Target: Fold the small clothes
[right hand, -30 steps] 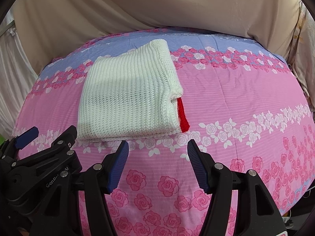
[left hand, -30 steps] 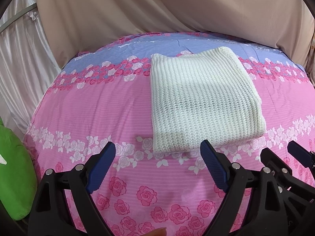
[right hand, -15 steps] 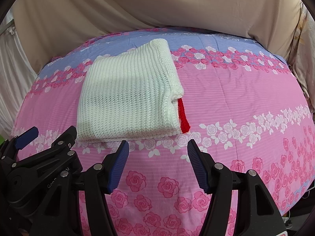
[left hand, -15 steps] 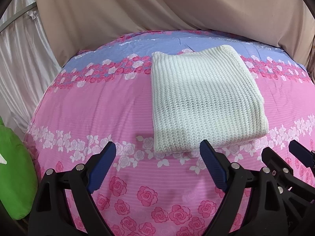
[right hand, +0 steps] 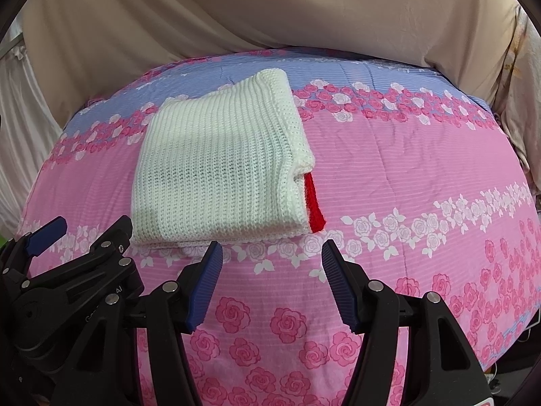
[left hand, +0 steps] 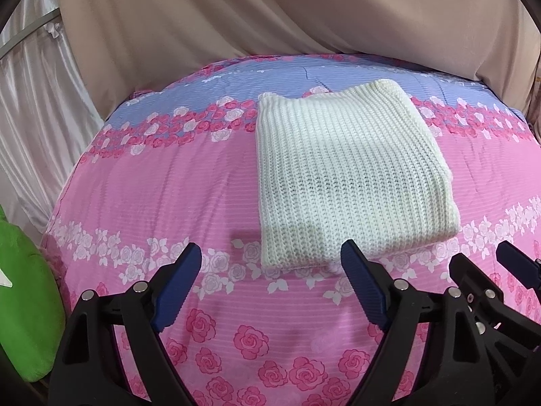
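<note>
A cream knitted sweater [left hand: 348, 176] lies folded into a flat rectangle on the pink rose bedspread [left hand: 152, 186]. It also shows in the right wrist view [right hand: 219, 165], where a red strip [right hand: 312, 203] peeks out from its right side. My left gripper [left hand: 270, 267] is open and empty, hovering just in front of the sweater's near edge. My right gripper [right hand: 272, 260] is open and empty, in front of the sweater's near right corner. The right gripper's body shows at the right edge of the left wrist view [left hand: 507, 277].
A beige sheet [left hand: 270, 17] hangs behind the bed. White satin curtains [left hand: 30, 101] hang at the left. A green cushion [left hand: 23, 304] sits at the bed's left edge. The bedspread [right hand: 422, 169] stretches right of the sweater.
Both grippers have drawn back very slightly; the sweater sits a touch farther away. It has not moved on the bed. Both grippers stay open.
</note>
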A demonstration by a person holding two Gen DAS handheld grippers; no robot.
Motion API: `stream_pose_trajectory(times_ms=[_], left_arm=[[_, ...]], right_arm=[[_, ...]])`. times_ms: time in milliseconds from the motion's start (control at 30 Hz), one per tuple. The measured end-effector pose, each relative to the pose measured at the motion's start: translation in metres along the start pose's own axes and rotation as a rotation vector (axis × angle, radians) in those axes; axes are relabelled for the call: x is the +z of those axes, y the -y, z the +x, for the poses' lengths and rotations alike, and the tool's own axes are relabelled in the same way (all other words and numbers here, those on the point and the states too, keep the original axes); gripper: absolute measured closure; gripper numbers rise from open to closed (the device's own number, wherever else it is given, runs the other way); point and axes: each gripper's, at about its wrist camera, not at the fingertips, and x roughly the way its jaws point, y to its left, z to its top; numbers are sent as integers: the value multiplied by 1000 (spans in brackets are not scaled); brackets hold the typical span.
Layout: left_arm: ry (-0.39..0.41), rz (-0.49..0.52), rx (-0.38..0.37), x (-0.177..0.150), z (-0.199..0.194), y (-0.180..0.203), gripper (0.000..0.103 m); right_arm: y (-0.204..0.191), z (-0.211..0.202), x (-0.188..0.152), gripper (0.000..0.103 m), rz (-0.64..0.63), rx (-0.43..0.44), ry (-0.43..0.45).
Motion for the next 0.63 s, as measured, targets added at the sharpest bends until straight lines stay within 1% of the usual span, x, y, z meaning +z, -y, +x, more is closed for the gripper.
stream_pose_trajectory(times_ms=[133, 367, 633], left_arm=[[1, 7, -1, 1, 1, 3, 21], [-14, 8, 5, 3, 4, 6, 21], [-21, 8, -1, 3, 8, 7, 24]], right_arm=[[1, 0, 1, 45, -3, -5, 1], [3, 2, 2, 46, -5, -20, -6], [3, 5, 3, 46, -7, -23, -11]])
